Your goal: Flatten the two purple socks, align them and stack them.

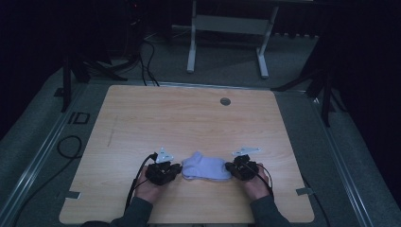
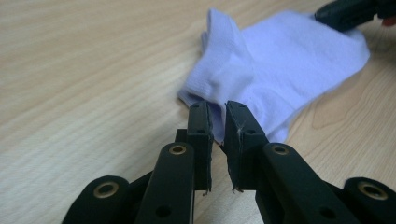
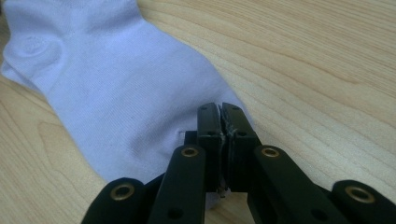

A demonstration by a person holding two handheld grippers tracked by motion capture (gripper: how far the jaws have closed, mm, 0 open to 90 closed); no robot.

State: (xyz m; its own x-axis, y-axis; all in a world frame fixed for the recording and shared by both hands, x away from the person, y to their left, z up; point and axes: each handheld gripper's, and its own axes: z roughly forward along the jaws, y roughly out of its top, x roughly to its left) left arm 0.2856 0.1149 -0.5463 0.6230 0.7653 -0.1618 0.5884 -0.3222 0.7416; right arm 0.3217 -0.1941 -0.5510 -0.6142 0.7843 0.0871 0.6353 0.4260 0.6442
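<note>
A pale lilac sock lies flat on the wooden table near its front edge, between both hands. At the sock's left end my left gripper is open: in the left gripper view a narrow gap shows between its jaws, whose tips sit at the edge of the cuff end of the sock without pressing on it. My right gripper is at the sock's right end. In the right gripper view its jaws are shut on the edge of the sock. The right gripper also shows far off.
A round cable hole sits near the table's far edge. Black cables lie on the grey floor to the left. A white table frame and dark stands are behind the table.
</note>
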